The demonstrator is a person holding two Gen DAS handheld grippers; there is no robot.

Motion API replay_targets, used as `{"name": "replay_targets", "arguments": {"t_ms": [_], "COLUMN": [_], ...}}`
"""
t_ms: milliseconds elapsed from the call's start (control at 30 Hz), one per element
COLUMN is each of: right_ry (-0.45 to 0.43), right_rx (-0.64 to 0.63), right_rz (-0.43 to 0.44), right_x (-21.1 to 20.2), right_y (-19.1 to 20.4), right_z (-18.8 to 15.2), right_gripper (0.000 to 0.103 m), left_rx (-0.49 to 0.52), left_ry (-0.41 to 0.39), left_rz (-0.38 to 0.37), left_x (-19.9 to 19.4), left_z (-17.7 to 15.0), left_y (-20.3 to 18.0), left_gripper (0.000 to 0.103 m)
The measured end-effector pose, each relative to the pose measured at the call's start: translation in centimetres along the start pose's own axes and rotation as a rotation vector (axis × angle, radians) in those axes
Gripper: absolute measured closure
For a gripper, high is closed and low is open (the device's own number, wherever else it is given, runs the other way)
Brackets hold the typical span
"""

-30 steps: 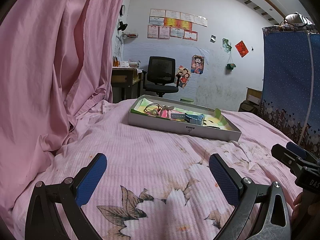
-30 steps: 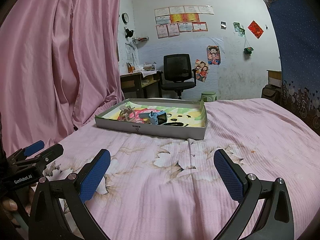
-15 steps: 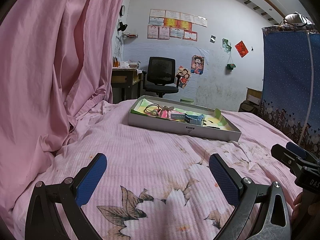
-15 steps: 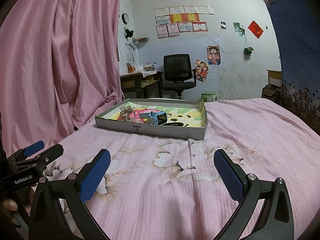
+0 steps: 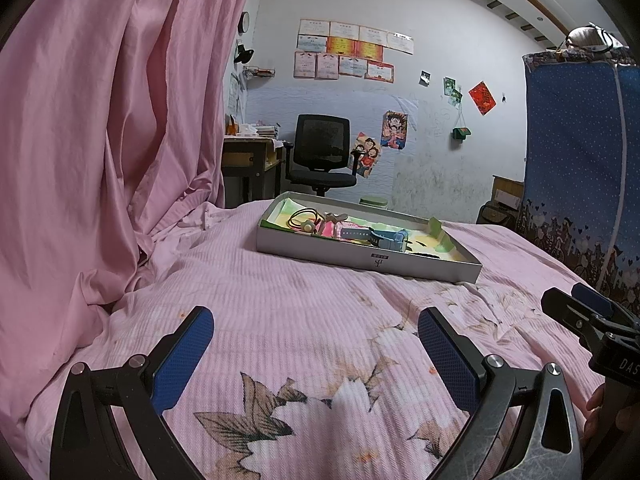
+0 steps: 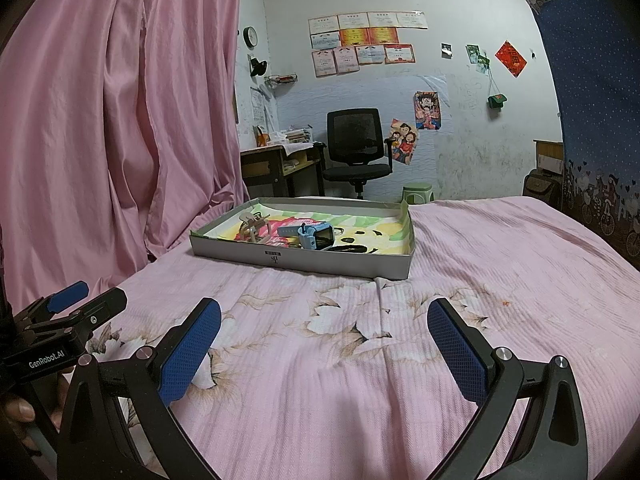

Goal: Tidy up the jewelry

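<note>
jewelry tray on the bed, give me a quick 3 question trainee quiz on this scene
1. True or false: the left hand-held gripper is shut on the blue watch.
2. Multiple choice: the grey tray rests on A) the desk, B) the pink floral bedsheet, C) the office chair.
3. Fill in: in the right wrist view, the beige hair claw lies to the ____ of the blue watch.

Key:
1. False. Both the left and the right hand-held gripper are open and empty, short of the tray.
2. B.
3. Left.
</note>
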State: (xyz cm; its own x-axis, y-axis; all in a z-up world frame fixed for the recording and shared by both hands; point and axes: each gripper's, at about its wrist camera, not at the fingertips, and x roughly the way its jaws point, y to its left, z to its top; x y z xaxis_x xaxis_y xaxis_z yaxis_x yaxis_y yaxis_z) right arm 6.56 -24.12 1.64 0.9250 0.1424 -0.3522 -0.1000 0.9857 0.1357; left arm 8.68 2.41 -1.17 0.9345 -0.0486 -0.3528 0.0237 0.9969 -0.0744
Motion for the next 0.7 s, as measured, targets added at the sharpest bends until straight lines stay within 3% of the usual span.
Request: {"name": "replay_targets", "arguments": {"t_ms": [700], "right_ry": [0.0], "right_rx": [0.002], "right_rz": [0.0], "right_x": [-0.03], "right_y": [0.07], "right_z": [-0.07], "right_gripper": [0.001], "left_rx": [0.008], "left_ry": [-0.007], "left_rz": [0.0], "left_x": [-0.1], "left_z": [0.42], "left_y": [-0.03], "left_gripper": [0.0]}}
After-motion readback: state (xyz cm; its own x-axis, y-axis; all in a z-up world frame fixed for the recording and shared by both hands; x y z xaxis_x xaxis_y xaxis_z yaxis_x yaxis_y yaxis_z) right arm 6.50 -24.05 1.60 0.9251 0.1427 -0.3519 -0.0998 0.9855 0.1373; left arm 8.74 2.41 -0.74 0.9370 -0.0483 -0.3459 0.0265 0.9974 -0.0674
